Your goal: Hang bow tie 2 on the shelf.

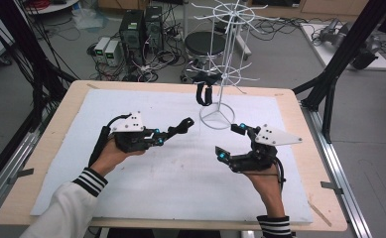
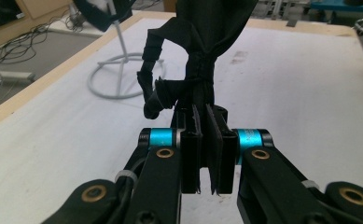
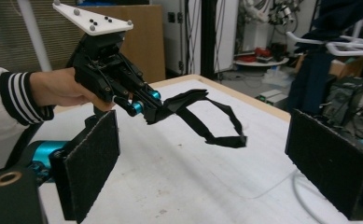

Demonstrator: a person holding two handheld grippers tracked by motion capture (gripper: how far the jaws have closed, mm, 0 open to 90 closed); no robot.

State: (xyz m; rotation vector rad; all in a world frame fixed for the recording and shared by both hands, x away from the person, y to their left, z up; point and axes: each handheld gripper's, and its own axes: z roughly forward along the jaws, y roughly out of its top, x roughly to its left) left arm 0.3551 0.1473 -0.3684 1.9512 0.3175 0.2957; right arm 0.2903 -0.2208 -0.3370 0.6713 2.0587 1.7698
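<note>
My left gripper (image 1: pixel 166 133) is shut on a black fabric strap (image 1: pixel 183 125), held above the white mat. In the left gripper view the pads (image 2: pixel 191 154) pinch the strap (image 2: pixel 202 70), which bunches and rises ahead of them. From the right gripper view, the strap (image 3: pixel 202 121) hangs as a loop off the left gripper (image 3: pixel 146 105). My right gripper (image 1: pixel 228 141) stands open to the right of it, its wide pads (image 3: pixel 90 163) apart with nothing between them. A white wire rack (image 1: pixel 223 59) stands at the table's back, with another black strap (image 1: pixel 204 93) hanging on a lower hook.
The rack's ring base (image 1: pixel 217 118) rests on the white mat (image 1: pixel 131 198) between and beyond the two grippers. The wooden table edge (image 1: pixel 41 163) frames the mat. Computers and cables (image 1: pixel 136 34) lie on the floor behind, and black frame posts (image 1: pixel 329 84) stand at the right.
</note>
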